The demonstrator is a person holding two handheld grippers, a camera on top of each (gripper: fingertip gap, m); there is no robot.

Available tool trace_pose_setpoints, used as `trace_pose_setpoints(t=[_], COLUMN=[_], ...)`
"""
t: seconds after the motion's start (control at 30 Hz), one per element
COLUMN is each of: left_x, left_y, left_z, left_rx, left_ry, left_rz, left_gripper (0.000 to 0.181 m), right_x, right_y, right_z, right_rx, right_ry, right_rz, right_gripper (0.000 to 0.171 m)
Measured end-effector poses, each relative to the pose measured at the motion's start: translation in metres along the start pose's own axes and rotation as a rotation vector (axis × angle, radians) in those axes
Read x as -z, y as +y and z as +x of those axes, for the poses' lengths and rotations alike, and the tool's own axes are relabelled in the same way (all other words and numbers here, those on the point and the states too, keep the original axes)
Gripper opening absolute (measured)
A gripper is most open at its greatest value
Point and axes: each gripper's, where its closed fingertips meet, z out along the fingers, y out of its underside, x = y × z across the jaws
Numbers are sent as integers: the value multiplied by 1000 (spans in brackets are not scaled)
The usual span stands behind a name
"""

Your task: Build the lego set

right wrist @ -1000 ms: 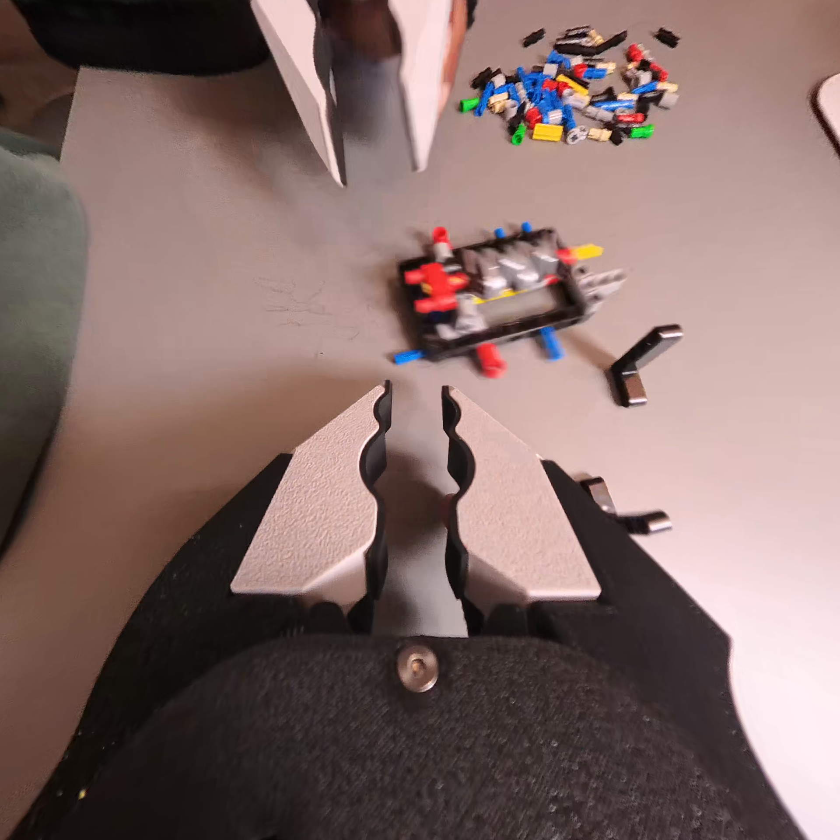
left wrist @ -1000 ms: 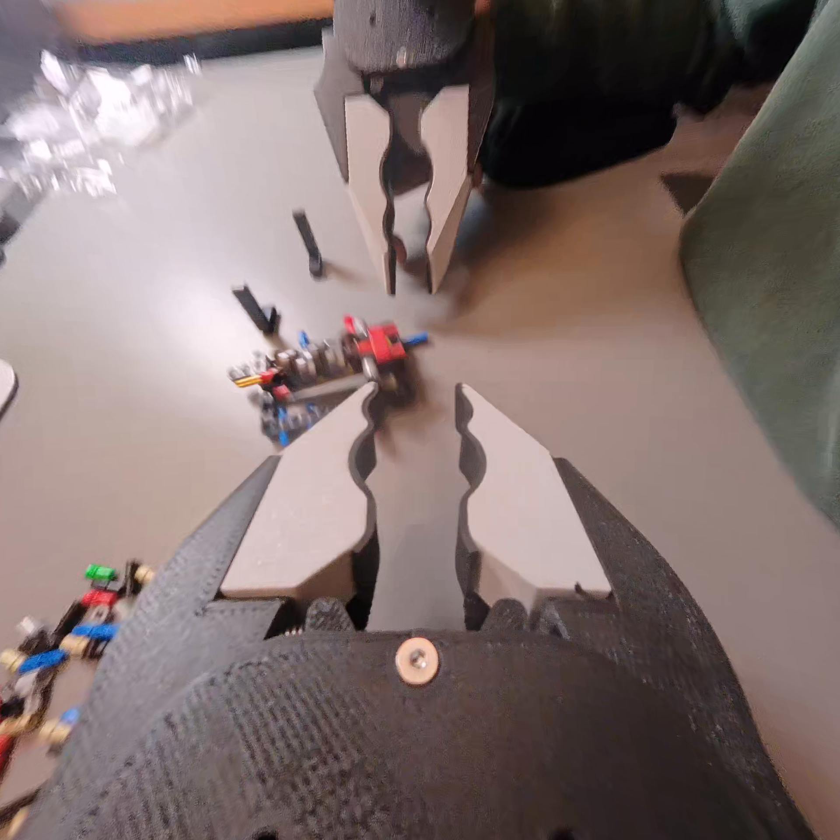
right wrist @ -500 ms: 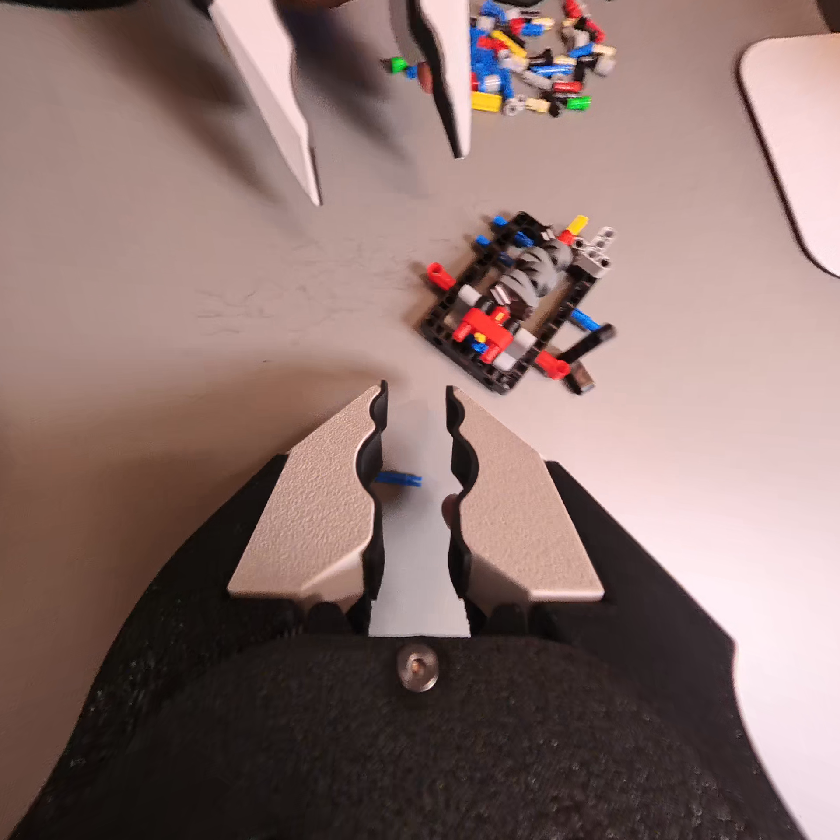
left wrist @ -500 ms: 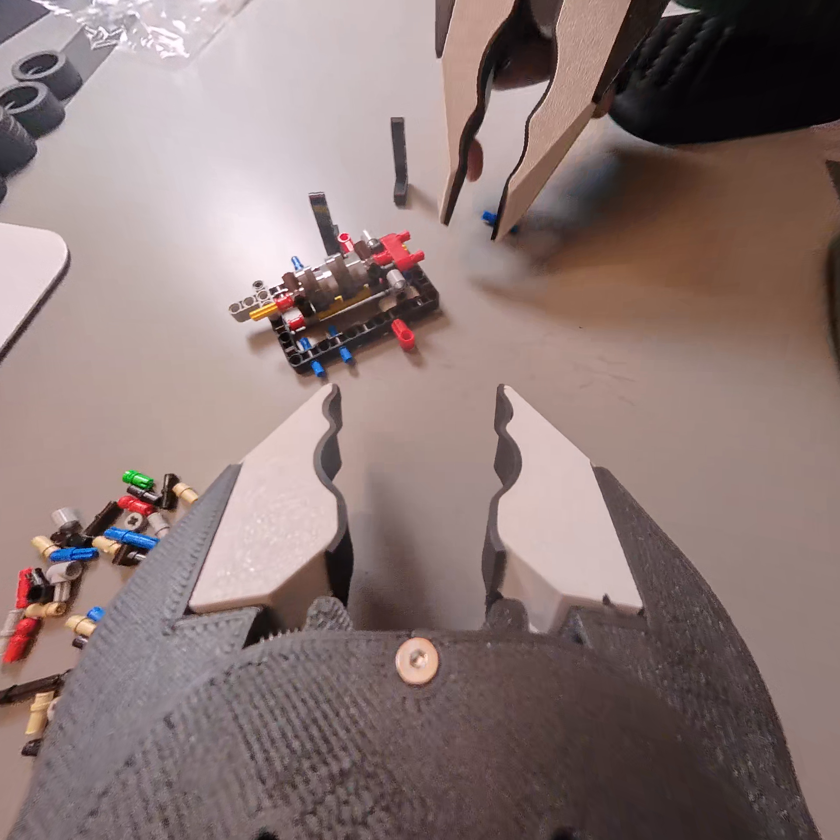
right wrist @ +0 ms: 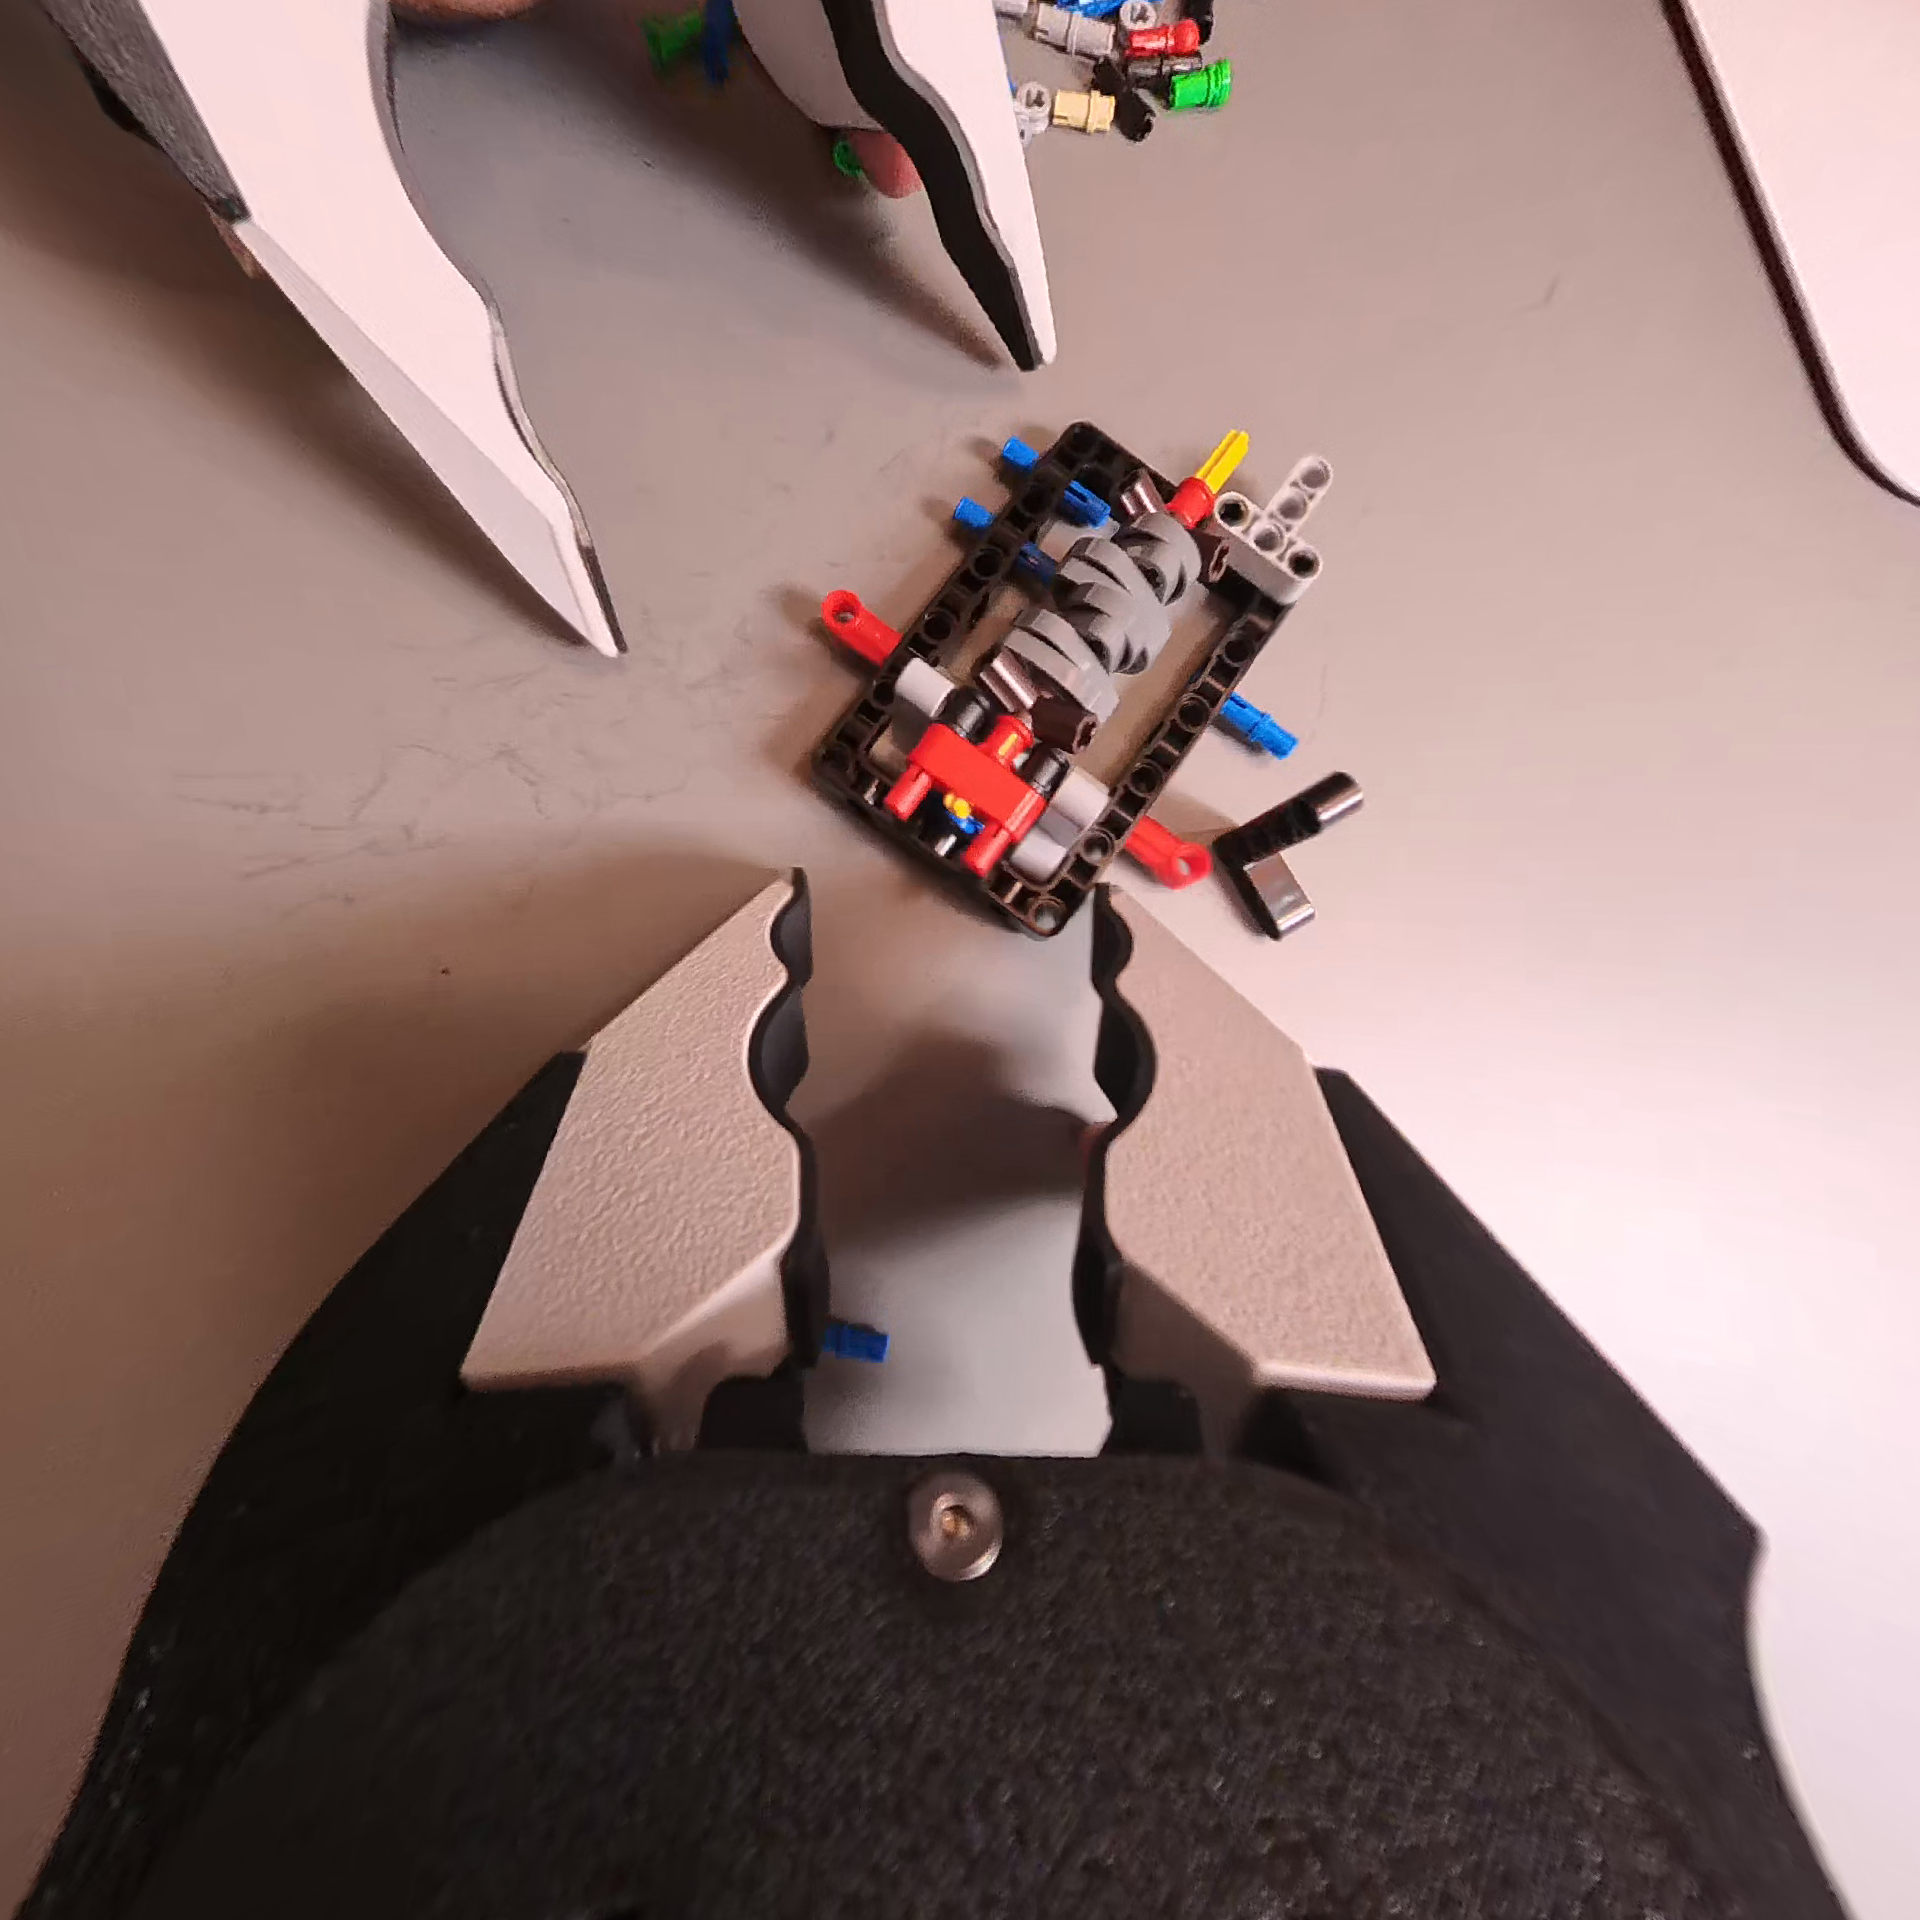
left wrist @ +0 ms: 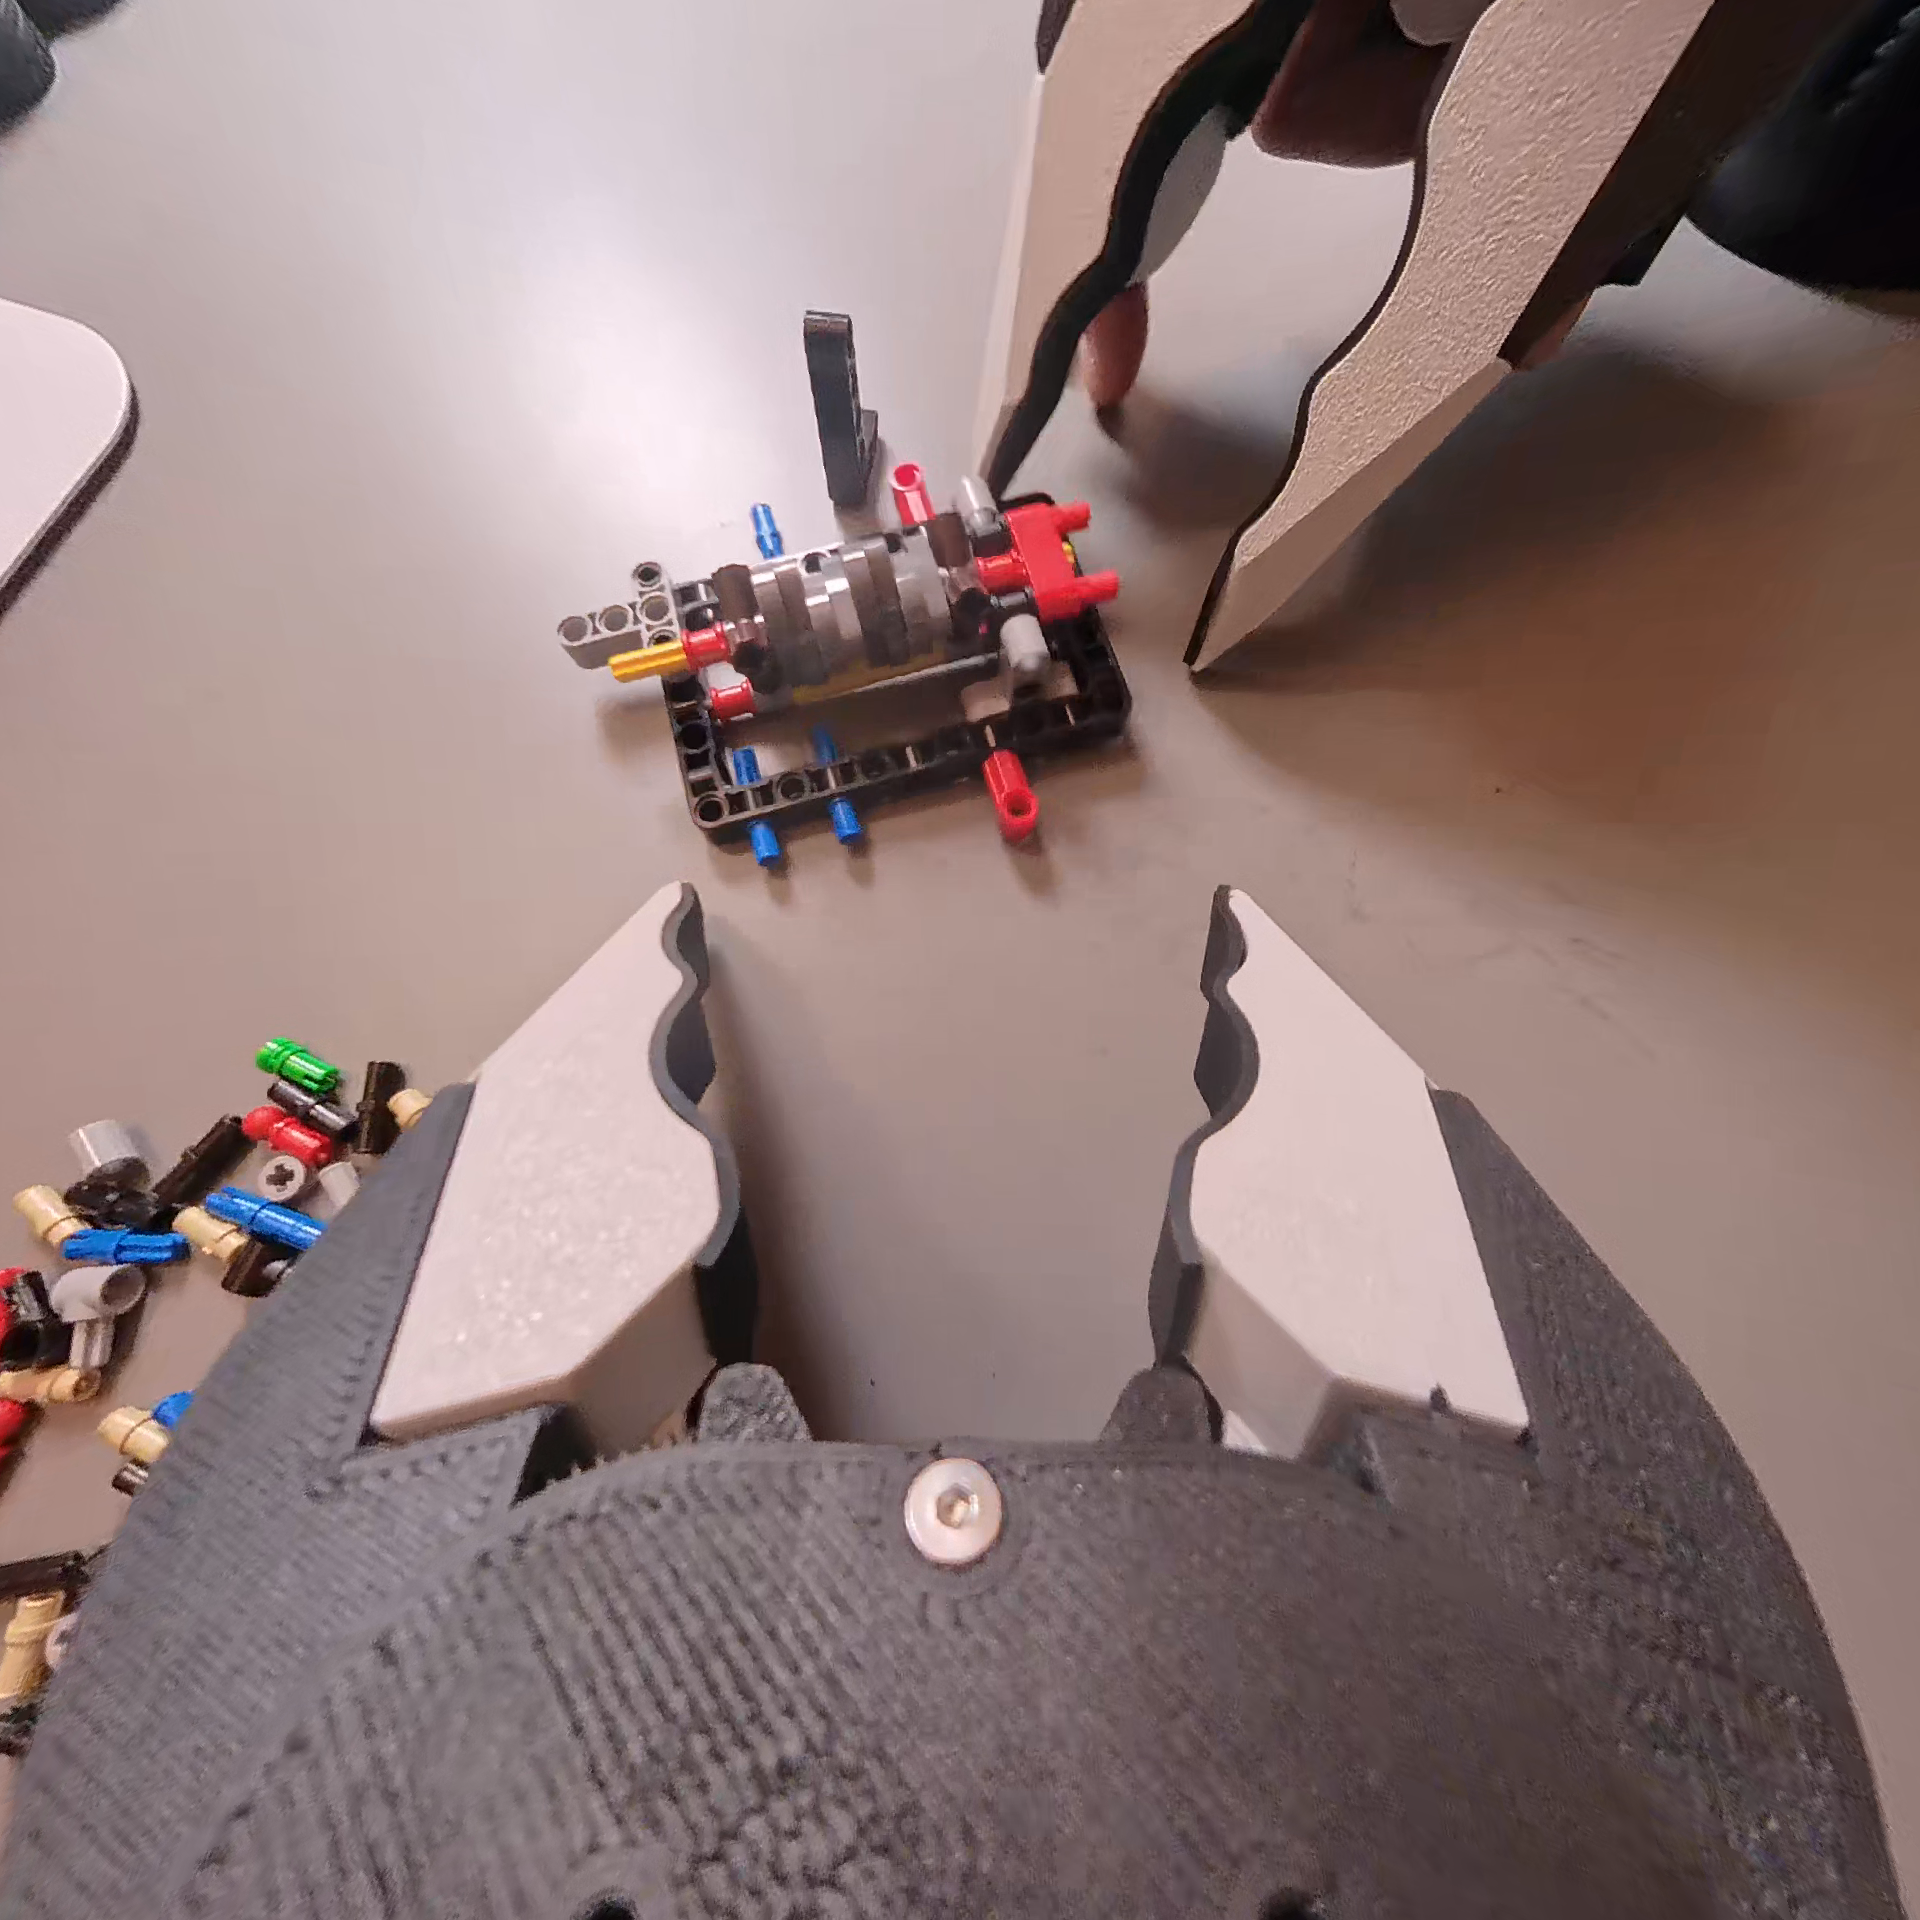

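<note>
The partly built lego assembly [left wrist: 883, 644] is a black frame with grey gears, red parts and blue pins. It lies flat on the grey table [left wrist: 416, 260]. My left gripper [left wrist: 951, 904] is open and empty, its tips a short way in front of the frame's long side. In the right wrist view my right gripper [right wrist: 948, 888] is open and empty, with the tips at the red end of the assembly [right wrist: 1060, 665], one corner just between them. A small blue pin [right wrist: 857, 1340] lies on the table under the right gripper.
A black L-shaped beam [right wrist: 1283, 842] lies beside the frame; it also shows in the left wrist view [left wrist: 836, 405]. A pile of loose small parts [left wrist: 156, 1226] sits left of the left gripper. A white pad [left wrist: 52, 416] is at the left edge.
Both grippers have opened wider and moved closer to the assembly from opposite sides. The blue pin now lies farther back under the right gripper.
</note>
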Motion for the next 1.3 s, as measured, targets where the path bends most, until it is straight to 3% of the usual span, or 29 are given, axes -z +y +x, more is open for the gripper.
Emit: trace_pose_setpoints(t=[0.17,0.27,0.4,0.5,0.8,0.87,0.93,1.03,1.17,1.3], left_x=[1,2,0,-2,20,26,29,27,13,1], left_y=[3,6,7,6,-11,-19,-27,-32,-37,-52], left_z=[1,3,4,5,-1,3,13,34,59,77], left_rx=[-7,-42,-78,-91,-119,-118,-106,-96,-60,157], left_ry=[10,21,50,85,-1,-11,8,63,121,232], left_rz=[-10,-22,-31,-33,57,99,143,168,165,216], left_gripper=[104,110,109,106,83,76,64,47,38,35], right_x=[0,6,29,44,54,48,45,44,42,48], right_y=[-8,-10,-5,21,63,65,59,58,52,8], right_z=[-37,-61,-46,-33,-24,-24,-27,-29,-29,-30], right_rx=[107,174,149,178,163,177,199,200,188,177], right_ry=[-96,-178,-170,-172,-184,-171,-167,-174,-157,-85], right_rz=[39,70,123,68,-15,-32,-3,4,29,252], right_gripper=[35,34,36,44,46,35,22,21,21,21])
